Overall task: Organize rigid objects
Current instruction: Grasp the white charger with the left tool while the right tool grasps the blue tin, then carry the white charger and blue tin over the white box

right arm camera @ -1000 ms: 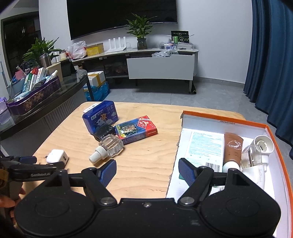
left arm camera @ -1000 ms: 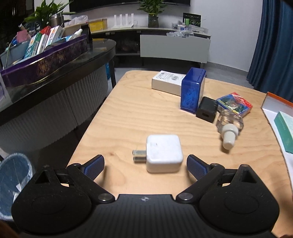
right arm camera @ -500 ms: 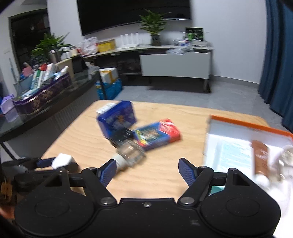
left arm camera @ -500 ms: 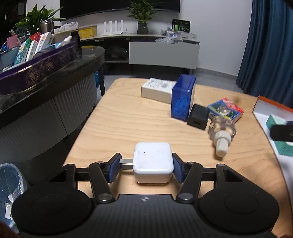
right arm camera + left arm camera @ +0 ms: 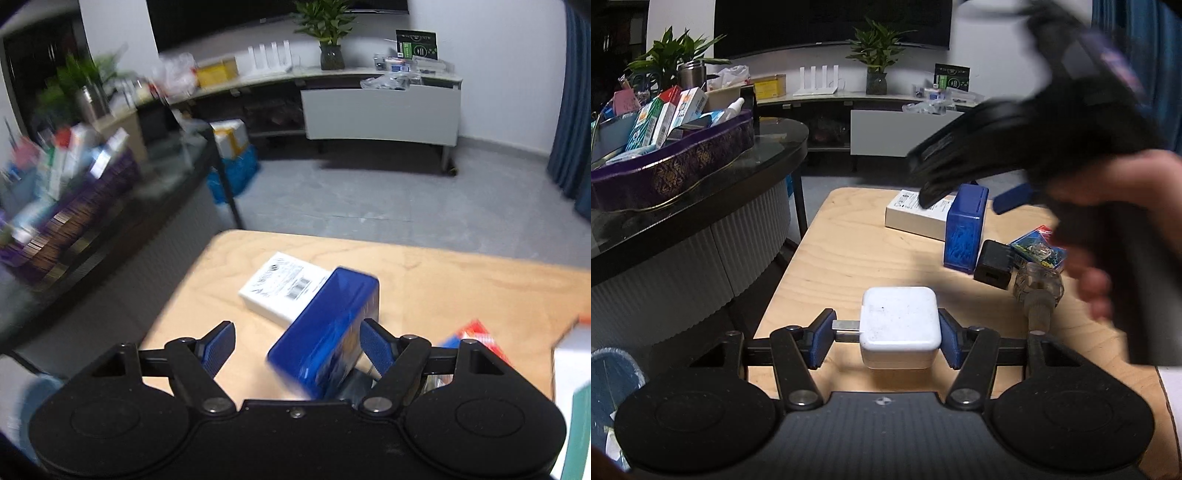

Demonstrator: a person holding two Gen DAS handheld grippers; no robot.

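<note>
White charger [image 5: 899, 328] | clamped in left tongs [image 5: 886, 341] | right tongs [image 5: 297, 345] open around blue box [image 5: 325, 339], no grip

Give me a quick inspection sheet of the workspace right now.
Surface: wooden table, mostly bare near the left gripper.
Job's things: white charger; blue box, upright; white box; black adapter; glass bottle, lying; card pack.
Clutter: purple tray of boxes on the side counter.
Grippers: left gripper shut on the charger; right gripper open, blue box between its fingers.
Cables: nothing seen.
Surroundings: plants, TV, curtain.
</note>
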